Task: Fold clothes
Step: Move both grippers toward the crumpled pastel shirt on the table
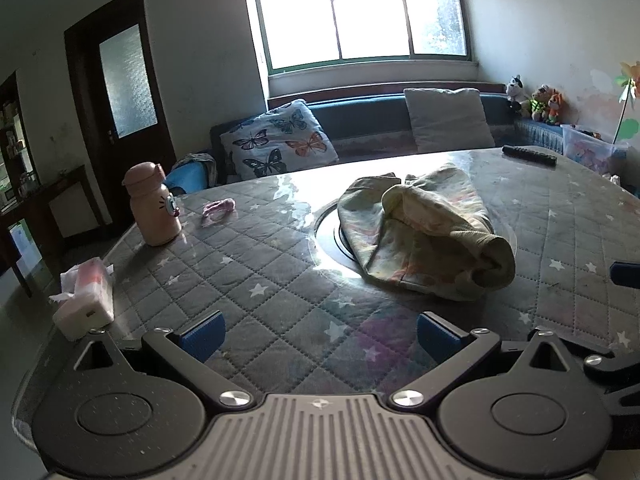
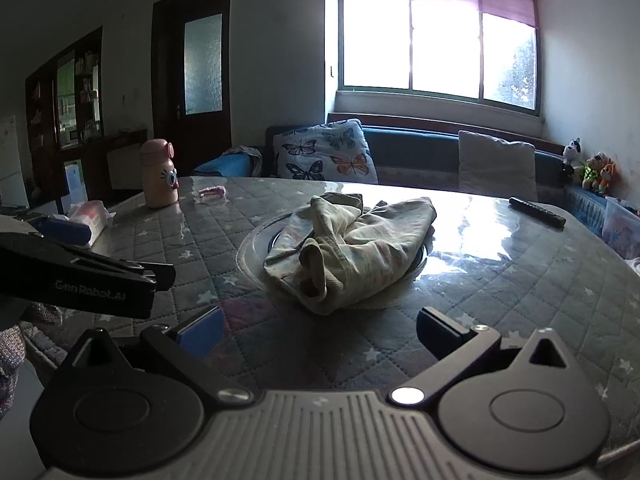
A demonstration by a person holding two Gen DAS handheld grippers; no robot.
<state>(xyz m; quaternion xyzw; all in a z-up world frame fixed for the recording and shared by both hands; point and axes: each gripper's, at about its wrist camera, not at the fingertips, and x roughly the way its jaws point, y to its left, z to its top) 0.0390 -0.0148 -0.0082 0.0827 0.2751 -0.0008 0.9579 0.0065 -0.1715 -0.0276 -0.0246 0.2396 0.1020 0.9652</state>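
left wrist view: left gripper [image 1: 318,334] hovers over the near edge of the quilted table cover [image 1: 256,264], jaws spread wide, nothing between the blue pads. crumpled pale garment [image 1: 424,232] sits mid-table in a heap, partly over a round inset ring [image 1: 326,226] in the tabletop, well ahead of the fingers and off to their right. cartoon-face pink bottle [image 1: 152,210] and tissue pack [image 1: 86,300] stand on the left side, a small pink item [image 1: 218,206] beside the bottle, a remote [image 1: 528,155] at the far right edge.

right wrist view: right gripper [image 2: 320,334] also wide open and empty, low over the table, garment [image 2: 352,244] nearly straight ahead and near. ribbed cuff opening [image 2: 316,276] faces the camera; layers are bunched, can't tell which edge is hem or sleeve. left gripper body [image 2: 80,280] crosses the left of the frame, close alongside.

risks, my read:
- glossy clear film over the cover: fabric may slide instead of being pinched, dragging the whole heap.
- pinching the bunch grabs several layers, so it lifts as a lump, not a flat panel.
- grippers sit close; converging on the same spot risks a clash.
- a leftward sweep while spreading could tip the bottle.
- window glare washes out the far edge of the cloth.
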